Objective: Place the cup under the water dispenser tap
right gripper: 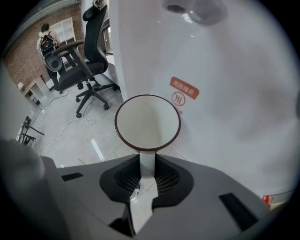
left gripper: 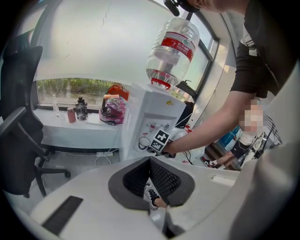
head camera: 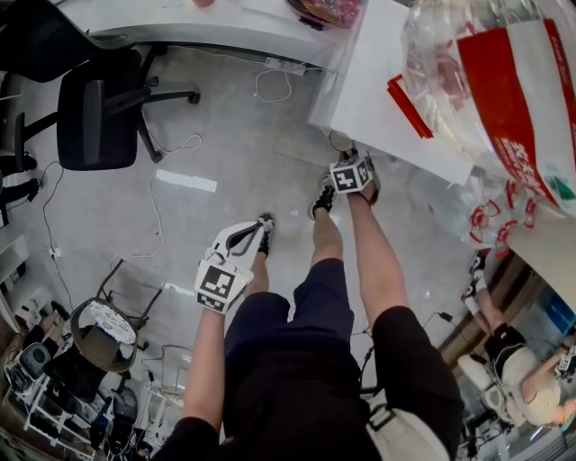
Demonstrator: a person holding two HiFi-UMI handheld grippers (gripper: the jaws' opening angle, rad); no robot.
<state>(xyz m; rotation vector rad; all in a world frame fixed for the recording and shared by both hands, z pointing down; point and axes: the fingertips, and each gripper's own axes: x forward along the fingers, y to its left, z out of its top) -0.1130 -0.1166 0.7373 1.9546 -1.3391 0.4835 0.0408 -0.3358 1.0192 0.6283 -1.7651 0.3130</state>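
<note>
A white cup [right gripper: 147, 123] with a dark red rim hangs by its handle, and my right gripper [right gripper: 147, 160] is shut on that handle. The cup is upright against the white front of the water dispenser [right gripper: 225, 93], below a tap [right gripper: 192, 9] at the top of the right gripper view. From the left gripper view the right gripper's marker cube [left gripper: 161, 139] and the cup [left gripper: 144, 142] sit at the dispenser [left gripper: 154, 112], under its water bottle [left gripper: 172, 44]. My left gripper [left gripper: 150, 161] is shut with nothing in it, held low beside the person's leg [head camera: 247, 236].
A black office chair [head camera: 99, 112] stands on the grey floor at the left, with cables [head camera: 270, 85] near the wall. A desk [left gripper: 79, 123] with bottles lies beyond. Another person [head camera: 513, 360] sits at the lower right. A round stool [head camera: 103, 333] is at the lower left.
</note>
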